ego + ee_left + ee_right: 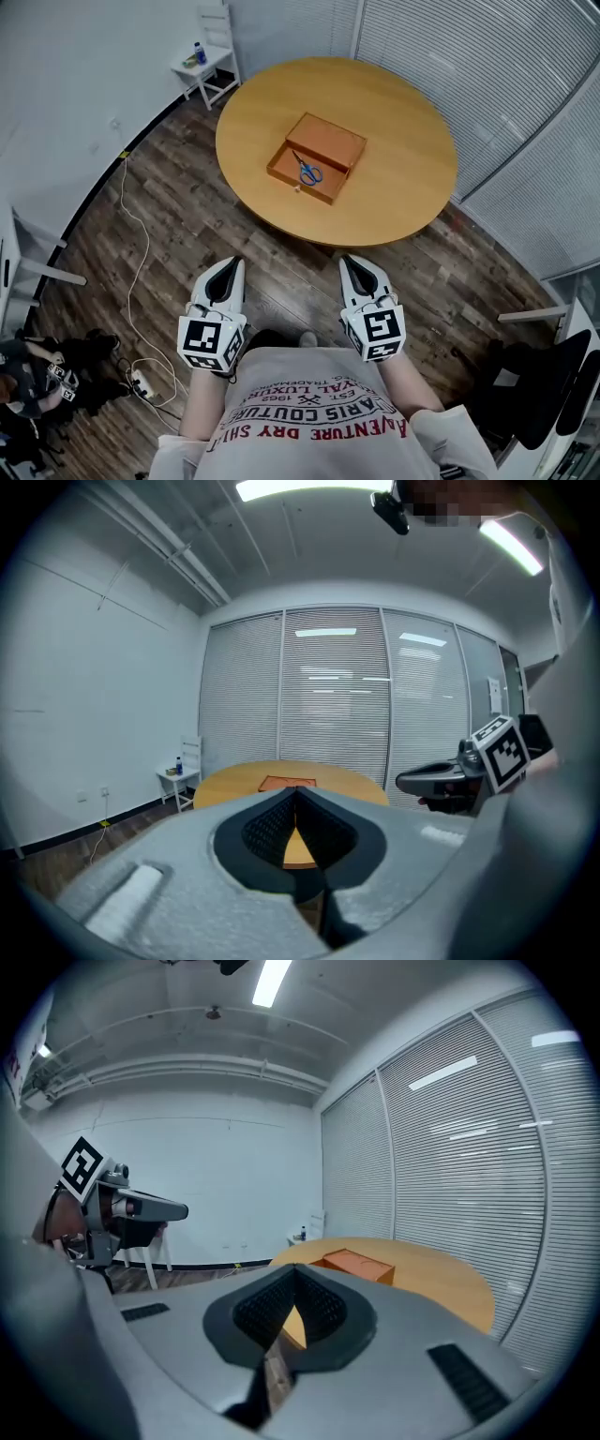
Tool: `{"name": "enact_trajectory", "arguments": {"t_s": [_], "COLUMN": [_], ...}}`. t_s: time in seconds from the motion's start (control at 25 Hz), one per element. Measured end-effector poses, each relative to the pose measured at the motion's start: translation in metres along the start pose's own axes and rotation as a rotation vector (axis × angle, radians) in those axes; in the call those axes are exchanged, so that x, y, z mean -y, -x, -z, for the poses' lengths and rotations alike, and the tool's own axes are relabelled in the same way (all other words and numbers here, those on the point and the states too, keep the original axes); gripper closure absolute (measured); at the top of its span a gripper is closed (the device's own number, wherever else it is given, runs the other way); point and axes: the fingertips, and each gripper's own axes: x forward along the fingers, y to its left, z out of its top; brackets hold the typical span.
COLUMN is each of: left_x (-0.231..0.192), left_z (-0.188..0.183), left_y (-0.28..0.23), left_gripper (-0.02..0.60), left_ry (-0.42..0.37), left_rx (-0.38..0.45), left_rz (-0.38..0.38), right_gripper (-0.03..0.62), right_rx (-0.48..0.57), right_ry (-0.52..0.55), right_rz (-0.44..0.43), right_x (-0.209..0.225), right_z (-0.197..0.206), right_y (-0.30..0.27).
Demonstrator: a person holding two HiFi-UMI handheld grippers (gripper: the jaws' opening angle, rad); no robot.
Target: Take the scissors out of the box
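Scissors [307,171]: in the open box [330,141], 12 o'clock of both grippers.
Handling: probably light, stiff, slick; pinch across the blue handles.
Left gripper [231,268]: jaws together, empty.
Right gripper [353,267]: jaws together, empty.

Setting: an office meeting room. Indicators: a round wooden table [403,122] at the centre, partition walls fitted with horizontal blinds [469,56], ceiling strip lights [309,487], wood-pattern flooring [187,216], a black office chair [539,384] and a small white side table [208,64].
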Motion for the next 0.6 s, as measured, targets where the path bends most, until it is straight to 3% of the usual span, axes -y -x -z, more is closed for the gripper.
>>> {"name": "enact_trajectory", "arguments": {"t_s": [0.6], "left_x": [-0.055], "left_z": [-0.004], "left_y": [-0.116], "left_gripper": [0.571], "left_ry": [0.023], "left_rx": [-0.017], "left_rz": [0.116], "right_gripper": [0.585], "right_rx": [-0.058], "right_ry": [-0.011], "right_rz": [0.098], "right_x": [0.043], "right_z": [-0.002], "right_y": [-0.092]}}
